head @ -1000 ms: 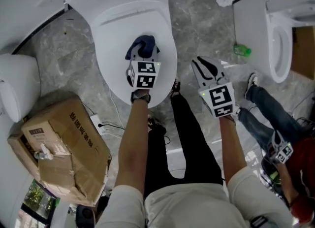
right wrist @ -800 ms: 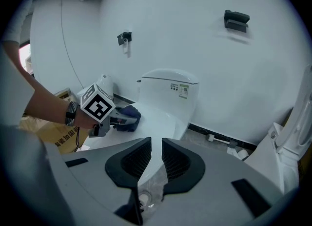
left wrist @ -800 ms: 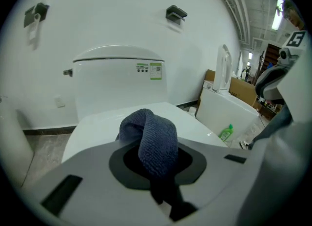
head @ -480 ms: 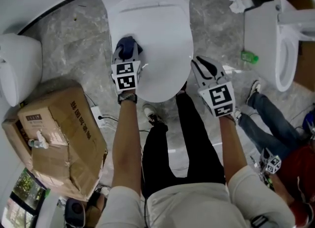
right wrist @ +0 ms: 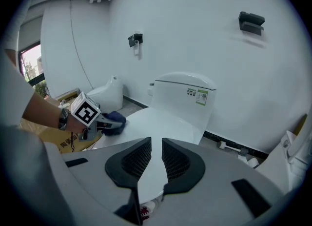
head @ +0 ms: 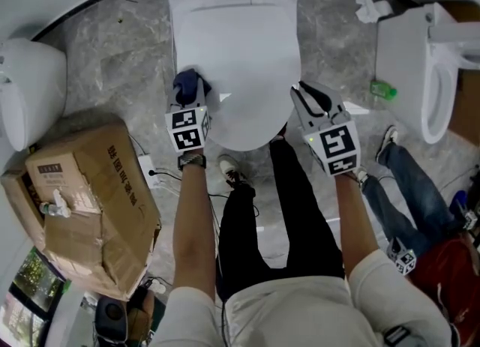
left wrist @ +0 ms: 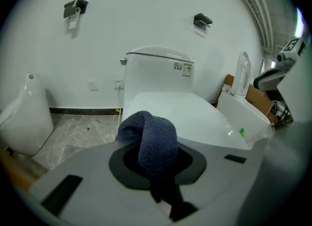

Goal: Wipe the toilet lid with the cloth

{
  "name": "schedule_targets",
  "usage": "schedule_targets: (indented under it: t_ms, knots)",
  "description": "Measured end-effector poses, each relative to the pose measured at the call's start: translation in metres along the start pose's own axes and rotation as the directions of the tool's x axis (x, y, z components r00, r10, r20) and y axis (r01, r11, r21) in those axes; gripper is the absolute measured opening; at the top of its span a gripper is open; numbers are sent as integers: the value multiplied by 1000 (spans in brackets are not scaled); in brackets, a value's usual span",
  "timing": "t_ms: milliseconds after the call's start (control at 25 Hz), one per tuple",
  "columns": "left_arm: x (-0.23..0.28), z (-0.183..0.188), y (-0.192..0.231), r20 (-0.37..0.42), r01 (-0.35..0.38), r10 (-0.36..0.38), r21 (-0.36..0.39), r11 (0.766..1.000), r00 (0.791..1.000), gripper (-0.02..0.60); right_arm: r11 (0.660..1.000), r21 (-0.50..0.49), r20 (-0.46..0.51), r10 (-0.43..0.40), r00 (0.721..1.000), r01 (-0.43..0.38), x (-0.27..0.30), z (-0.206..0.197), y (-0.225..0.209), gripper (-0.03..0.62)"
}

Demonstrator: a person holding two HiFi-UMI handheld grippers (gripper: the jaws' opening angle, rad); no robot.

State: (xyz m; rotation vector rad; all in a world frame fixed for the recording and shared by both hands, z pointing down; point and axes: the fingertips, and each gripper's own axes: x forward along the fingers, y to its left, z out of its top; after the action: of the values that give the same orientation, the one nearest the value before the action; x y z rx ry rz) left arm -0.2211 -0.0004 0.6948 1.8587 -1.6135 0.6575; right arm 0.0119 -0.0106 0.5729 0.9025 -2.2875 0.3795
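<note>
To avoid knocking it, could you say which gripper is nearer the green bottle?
Right. The right gripper is at the toilet lid's edge toward the green bottle; the left gripper, gripping the cloth, is at the far edge.

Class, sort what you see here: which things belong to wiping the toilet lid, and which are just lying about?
Part of the job:
- cloth
- toilet lid
- left gripper, holding the cloth

Just lying about:
- cardboard box
- green bottle
- other toilet
- urinal
- crumpled tissue
</note>
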Motion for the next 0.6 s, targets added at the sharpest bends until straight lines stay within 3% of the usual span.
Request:
schedule_targets:
  t_ms: [240,600]
  knots:
    - [0,-7,-40,-1,45,-45,-14,999,999,54,1000,3,9,-10,1000,10,-9,-1,-8,84]
    - [24,5,-146,-34,175,-173,39,984,984,54,995,43,6,-92,996,92,-47,-19,-40,84]
